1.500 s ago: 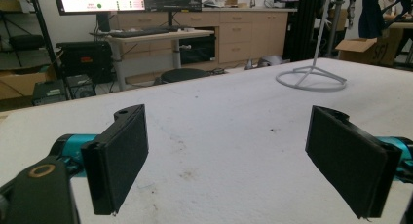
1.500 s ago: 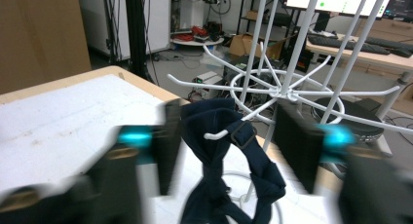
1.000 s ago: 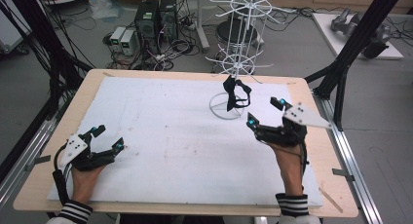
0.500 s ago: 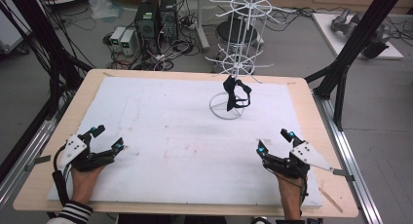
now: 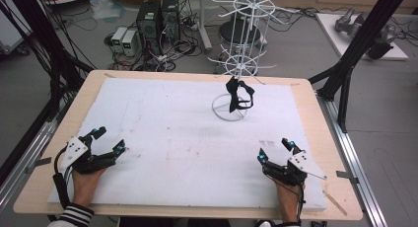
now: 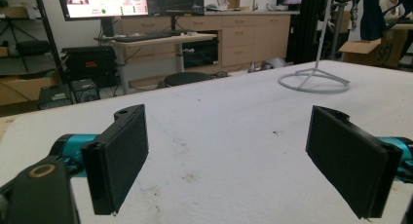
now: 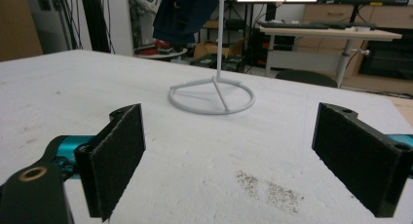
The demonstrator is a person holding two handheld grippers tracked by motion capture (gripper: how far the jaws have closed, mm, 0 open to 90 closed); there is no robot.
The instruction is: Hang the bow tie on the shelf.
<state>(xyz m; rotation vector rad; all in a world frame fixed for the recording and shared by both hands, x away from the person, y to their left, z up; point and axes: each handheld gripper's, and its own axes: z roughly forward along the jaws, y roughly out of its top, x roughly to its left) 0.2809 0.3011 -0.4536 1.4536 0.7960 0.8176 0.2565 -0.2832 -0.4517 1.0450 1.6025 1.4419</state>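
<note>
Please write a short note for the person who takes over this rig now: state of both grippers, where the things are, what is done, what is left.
Left gripper: open, holding nothing, resting at the near left of the white mat.
Right gripper: open, holding nothing, at the near right.
Wire rack: upright at the far side of the mat, on its ring base.
Dark cloth: hangs on a lower arm of the rack, apart from both grippers.
Done: the cloth appears to be hung.
Left: probably nothing; check that it hangs securely.

Both grippers (image 5: 107, 141) (image 5: 276, 150) are black with teal finger mounts and grey three-cornered plates. Jaw pads (image 6: 117, 160) are black foam. The left sleeve (image 5: 76, 215) is black-and-white striped.
</note>
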